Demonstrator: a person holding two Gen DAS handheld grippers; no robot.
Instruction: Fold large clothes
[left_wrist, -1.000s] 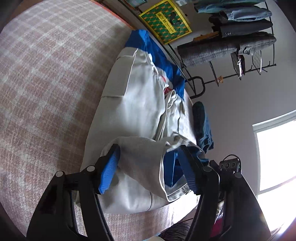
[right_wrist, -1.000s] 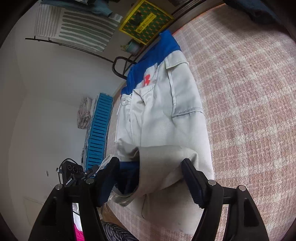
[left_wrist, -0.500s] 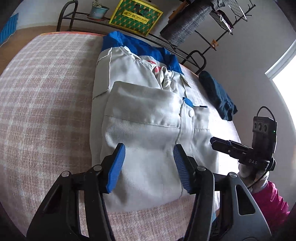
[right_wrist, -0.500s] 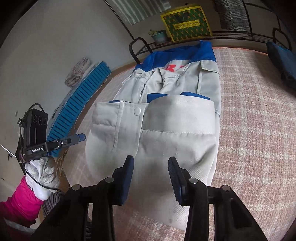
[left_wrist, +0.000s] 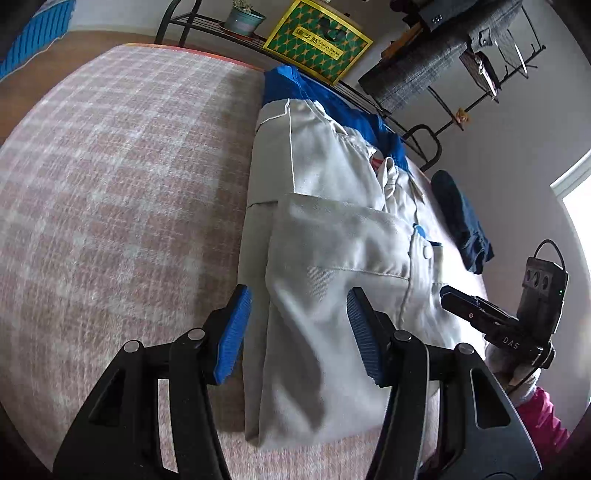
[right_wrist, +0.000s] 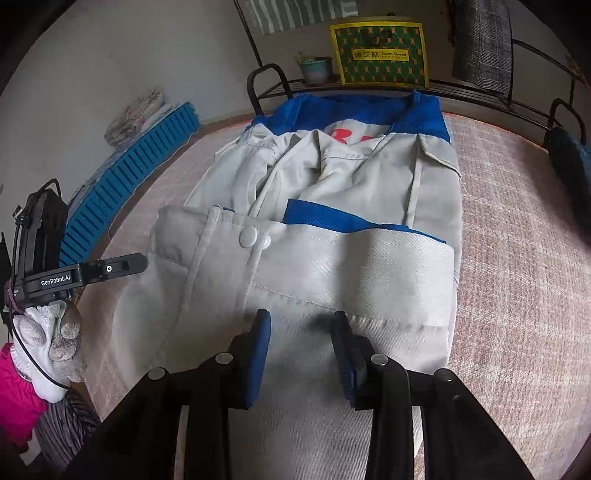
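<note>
1. Jacket flat on plaid bed, grey with blue collar end far from cameras, lower part folded up over the body, hem edge with snap button facing up
2. Left gripper open, blue pads spread wide, hovering over near fold at jacket's left edge, gripping nothing
3. Right gripper open, narrower gap, above near fold, no cloth between pads
4. Dark blue garment beside jacket on bed
5. Rack behind bed, yellow-green bag and plant pot on it
</note>
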